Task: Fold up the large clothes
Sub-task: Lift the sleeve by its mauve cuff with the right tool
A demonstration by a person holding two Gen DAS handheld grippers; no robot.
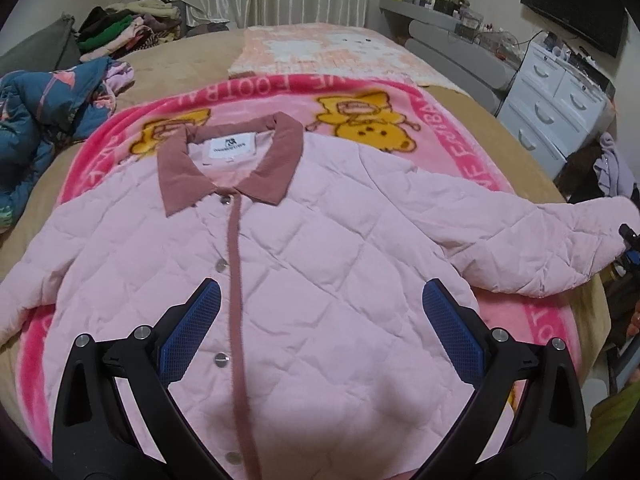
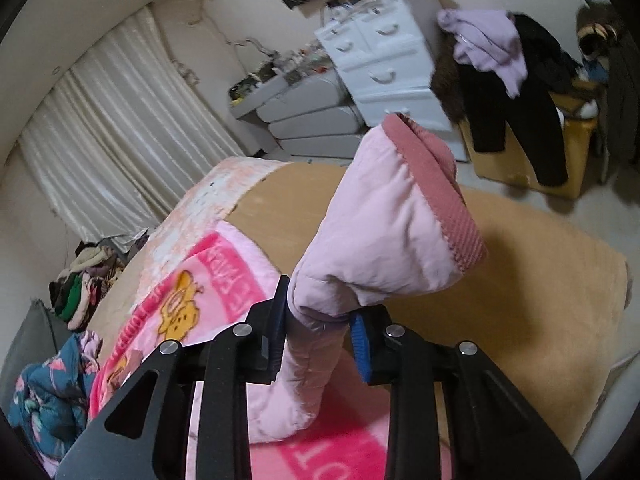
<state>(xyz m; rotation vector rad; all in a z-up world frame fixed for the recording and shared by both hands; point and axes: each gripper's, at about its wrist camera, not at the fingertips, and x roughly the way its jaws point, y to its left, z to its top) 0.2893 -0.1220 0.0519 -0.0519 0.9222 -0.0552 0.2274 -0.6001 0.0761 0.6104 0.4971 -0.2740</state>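
Pink quilted jacket [image 1: 304, 248] lies front-up on the pink cartoon blanket [image 1: 460, 120], which is spread over the tan bed cover [image 1: 532, 152]. Dusty-rose collar [image 1: 224, 168] sits at the far end of the jacket from me, snaps closed down the placket.

My left gripper [image 1: 320, 328] hovers above the jacket's lower front, jaws spread wide, nothing between the blue pads [image 1: 192, 332]; I cannot tell whether they touch the fabric.

My right gripper [image 2: 318, 332] is clamped on the jacket's sleeve [image 2: 380, 232], just below the ribbed rose cuff [image 2: 444, 200]. The sleeve end stands lifted off the bed, cuff pointing up and away from me. In the left wrist view this sleeve [image 1: 540, 240] stretches out from the jacket body toward the bed edge on that side.

Beyond the jacket's collar: a folded pale peach blanket [image 1: 332, 52]. Off the jacket's other sleeve: a crumpled blue floral garment [image 1: 44, 112]. White drawer unit [image 2: 384, 60] stands past the bed.
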